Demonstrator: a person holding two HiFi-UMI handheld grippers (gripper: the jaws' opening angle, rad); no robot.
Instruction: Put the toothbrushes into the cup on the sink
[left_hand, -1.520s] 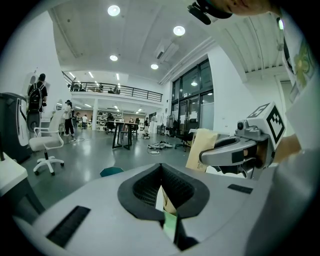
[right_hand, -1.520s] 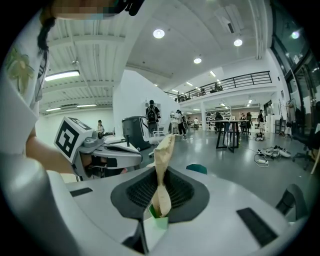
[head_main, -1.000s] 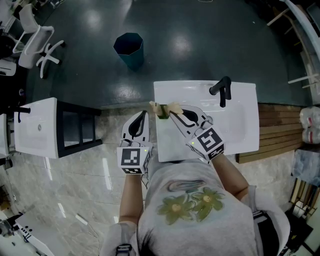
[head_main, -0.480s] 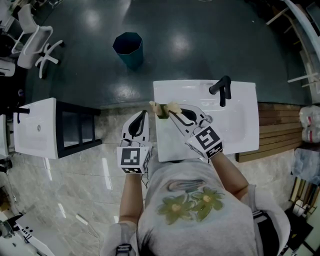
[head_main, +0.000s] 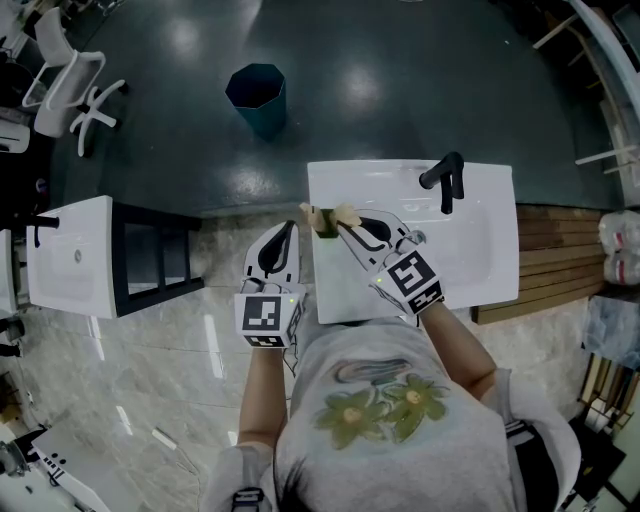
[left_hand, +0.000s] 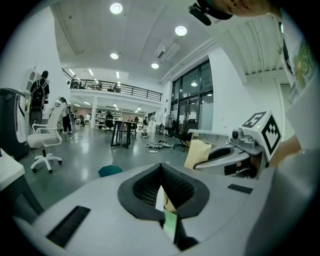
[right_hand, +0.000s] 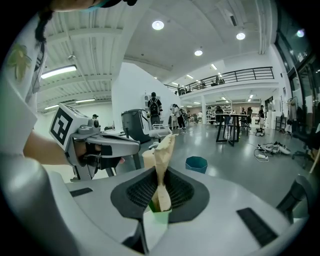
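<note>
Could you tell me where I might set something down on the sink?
Bare: the sink right of the right gripper, in front of the faucet. Crowded: its left edge, where the left gripper meets the right, each gripping a tan wrapper.

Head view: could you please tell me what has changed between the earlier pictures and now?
Nothing has visibly changed. The right hand-held gripper stays shut on the tan-wrapped toothbrush over the left edge of the sink. The left hand-held gripper stays shut on a thin pale strip beside it.
</note>
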